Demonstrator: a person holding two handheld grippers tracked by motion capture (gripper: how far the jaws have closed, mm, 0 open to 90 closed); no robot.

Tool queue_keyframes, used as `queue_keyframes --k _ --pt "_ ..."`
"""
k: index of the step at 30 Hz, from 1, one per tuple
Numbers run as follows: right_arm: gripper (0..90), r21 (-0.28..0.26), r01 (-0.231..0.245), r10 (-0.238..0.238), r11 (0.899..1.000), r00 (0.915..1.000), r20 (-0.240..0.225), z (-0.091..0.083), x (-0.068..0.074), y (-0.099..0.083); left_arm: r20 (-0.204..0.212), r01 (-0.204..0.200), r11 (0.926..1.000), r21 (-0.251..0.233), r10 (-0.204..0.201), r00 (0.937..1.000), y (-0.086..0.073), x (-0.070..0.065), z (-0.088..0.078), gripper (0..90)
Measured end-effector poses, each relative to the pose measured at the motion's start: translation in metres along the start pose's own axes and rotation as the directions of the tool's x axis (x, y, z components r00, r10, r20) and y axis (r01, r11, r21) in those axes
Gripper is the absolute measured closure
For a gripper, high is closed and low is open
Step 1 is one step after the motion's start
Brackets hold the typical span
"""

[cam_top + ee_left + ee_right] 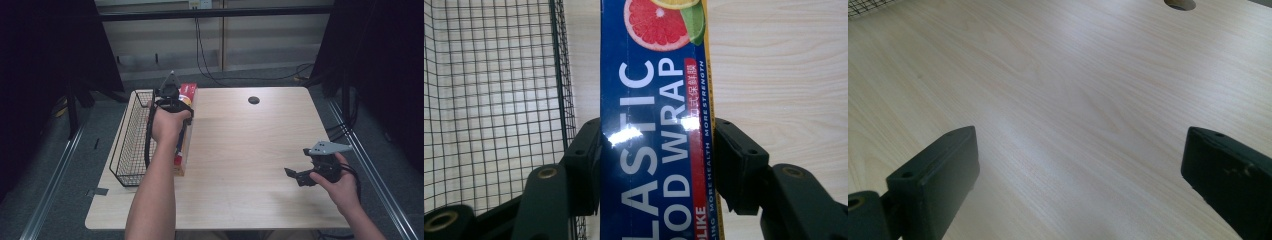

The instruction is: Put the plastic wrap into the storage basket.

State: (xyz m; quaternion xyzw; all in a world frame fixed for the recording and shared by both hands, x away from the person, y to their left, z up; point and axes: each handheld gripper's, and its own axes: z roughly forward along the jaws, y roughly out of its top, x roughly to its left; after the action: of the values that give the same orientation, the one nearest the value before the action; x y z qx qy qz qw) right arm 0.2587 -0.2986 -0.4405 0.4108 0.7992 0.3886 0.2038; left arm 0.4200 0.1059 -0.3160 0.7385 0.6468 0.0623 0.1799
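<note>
A long blue box of plastic food wrap (656, 125), with a grapefruit picture at its far end, runs lengthwise between my left gripper's jaws. My left gripper (658, 160) is shut on the box, a pad pressing each long side. From above, the box (187, 95) lies alongside the right wall of a black wire basket (131, 135), and my left gripper (172, 102) grips it from overhead. My right gripper (296, 175) hovers near the table's right front, open. In the right gripper view its fingers (938, 175) stand wide apart over bare wood.
The light wooden table (240, 145) has a round cable hole (254, 100) at the back. The wire basket (489, 100) has nothing in it and sits at the table's left edge. Black curtains and cables hang behind the table.
</note>
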Motion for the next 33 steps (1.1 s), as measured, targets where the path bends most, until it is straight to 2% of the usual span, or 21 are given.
queue_keyframes --k 9,10,13,15,16,30,31,33 --pt "2.0 0.004 0.008 -0.008 1.0 1.0 -0.001 0.001 0.001 0.0 -0.015 0.017 0.9998 -0.003 -0.017 0.9997 -0.001 0.01 -0.006 44.7" --pt "2.0 0.004 0.008 -0.008 1.0 1.0 0.0 0.001 0.001 0.0 -0.015 0.01 0.9999 0.0 -0.01 0.9998 -0.001 0.012 -0.008 44.7" --pt "2.0 0.002 0.007 -0.007 1.0 1.0 -0.003 0.001 0.001 0.0 -0.011 0.033 0.9994 -0.01 -0.033 0.9994 -0.002 0.015 -0.01 44.6" --pt "2.0 0.002 0.01 -0.01 1.0 0.9999 -0.004 0.001 0.001 0.0 -0.019 0.019 0.9998 -0.01 -0.02 0.9996 -0.002 0.018 -0.012 44.6" --pt "2.0 0.007 0.011 -0.011 1.0 0.9999 -0.01 0.001 0.002 0.0 -0.019 0.032 0.9995 -0.01 -0.032 0.9993 -0.003 0.02 -0.013 44.6" --pt "2.0 0.006 0.012 -0.012 1.0 0.9999 -0.003 0.002 0.002 0.0 -0.032 0.052 0.9987 -0.004 -0.052 0.9982 -0.005 0.037 -0.02 44.7" --pt "2.0 0.006 0.012 -0.012 1.0 0.9999 -0.003 0.002 0.002 0.0 -0.032 0.066 0.9978 -0.01 -0.066 0.9973 -0.006 0.038 -0.019 44.6" --pt "2.0 0.007 0.013 -0.013 1.0 0.9999 -0.002 0.002 0.002 0.0 -0.034 0.067 0.9977 -0.008 -0.067 0.9971 -0.006 0.041 -0.02 44.7"
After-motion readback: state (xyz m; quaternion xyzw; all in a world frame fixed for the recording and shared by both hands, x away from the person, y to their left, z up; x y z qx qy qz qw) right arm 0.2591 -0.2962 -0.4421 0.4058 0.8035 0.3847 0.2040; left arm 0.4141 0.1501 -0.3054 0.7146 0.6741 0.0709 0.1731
